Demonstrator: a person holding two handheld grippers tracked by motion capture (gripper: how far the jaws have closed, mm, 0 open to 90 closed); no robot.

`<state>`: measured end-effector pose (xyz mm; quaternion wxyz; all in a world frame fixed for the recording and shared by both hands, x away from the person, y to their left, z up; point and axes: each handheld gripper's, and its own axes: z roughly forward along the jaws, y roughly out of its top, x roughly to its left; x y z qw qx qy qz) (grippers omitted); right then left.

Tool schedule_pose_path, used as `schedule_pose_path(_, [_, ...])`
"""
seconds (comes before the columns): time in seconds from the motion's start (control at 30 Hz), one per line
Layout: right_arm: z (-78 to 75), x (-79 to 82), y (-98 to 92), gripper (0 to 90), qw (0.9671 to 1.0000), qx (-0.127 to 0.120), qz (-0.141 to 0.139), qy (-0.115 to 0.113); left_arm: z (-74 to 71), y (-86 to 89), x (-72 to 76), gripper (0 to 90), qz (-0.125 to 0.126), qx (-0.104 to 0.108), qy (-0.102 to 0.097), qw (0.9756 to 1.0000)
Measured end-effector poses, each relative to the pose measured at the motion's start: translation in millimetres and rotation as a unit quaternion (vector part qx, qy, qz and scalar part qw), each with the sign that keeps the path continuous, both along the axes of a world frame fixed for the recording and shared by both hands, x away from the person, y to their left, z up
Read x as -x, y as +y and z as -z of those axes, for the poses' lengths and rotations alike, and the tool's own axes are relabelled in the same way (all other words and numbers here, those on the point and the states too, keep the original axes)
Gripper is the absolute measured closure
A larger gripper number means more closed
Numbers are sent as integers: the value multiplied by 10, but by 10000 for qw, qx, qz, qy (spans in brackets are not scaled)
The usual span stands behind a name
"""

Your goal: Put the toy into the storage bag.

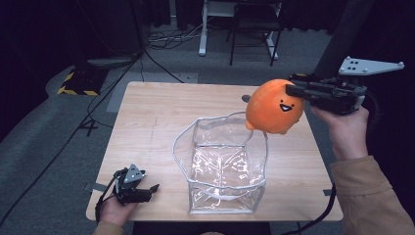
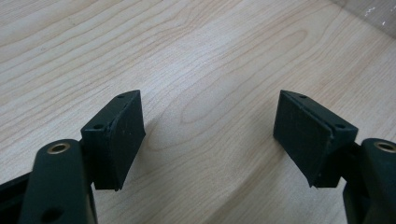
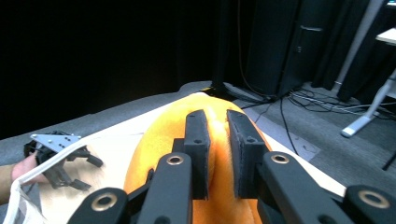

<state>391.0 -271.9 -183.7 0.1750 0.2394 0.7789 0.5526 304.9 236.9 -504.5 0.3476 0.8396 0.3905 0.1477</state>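
Nearest the high camera I note my left claw (image 1: 147, 188) resting low at the front-left corner of the desk (image 1: 147, 117), held in the left hand (image 1: 115, 209), jaws spread wide with nothing between them. From the left gripper view I confirm both pads (image 2: 119, 140) stand well apart over bare wood grain.

Just right of it, near the desk's front edge, I record a clear plastic bag (image 1: 222, 166), upright, its mouth open upward, with a pale trimmed rim.

My right claw (image 1: 293, 90) is raised above the desk at the right side, gripped by the right hand (image 1: 342, 129) in a tan sleeve (image 1: 372, 196). Its jaws are closed on an orange plush toy (image 1: 273, 107) with a smiling face, pinching a fold of the fabric at its top; the right gripper view shows orange plush squeezed between the two pads (image 3: 198, 149). I place the toy in the air, over the far right corner of the bag's mouth, overlapping its rim

Beyond the desk: grey floor (image 1: 49, 127), cables, a chair (image 1: 254, 29)
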Motion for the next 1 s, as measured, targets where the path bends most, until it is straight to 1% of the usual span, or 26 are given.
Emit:
schedule_pose_path(0.13, [-4,-16,183,793,9998,24,-192,33,1,-2,0,250,-12,16,7,10000])
schedule_pose_path(0.23, [19,-40,314,793,9990,-34,-417,137,2,-3,0,250,-11,19,9,10000])
schedule_pose_path(0.3, [34,-54,399,793,9983,-19,-539,199,1,-3,0,250,-11,18,11,10000])
schedule_pose_path(0.5, [69,-81,627,793,9968,96,-735,305,2,-3,1,250,-13,22,11,10000])
schedule_pose_path(0.67, [109,-121,797,793,9955,243,-832,383,1,-2,0,250,-11,16,5,10000])
schedule_pose_path(0.8, [168,-152,975,792,9938,443,-907,467,1,-3,0,250,-13,21,15,10000])
schedule_pose_path(1.0, [293,-189,1213,792,9899,748,-1013,652,2,-3,0,250,-14,23,13,10000])
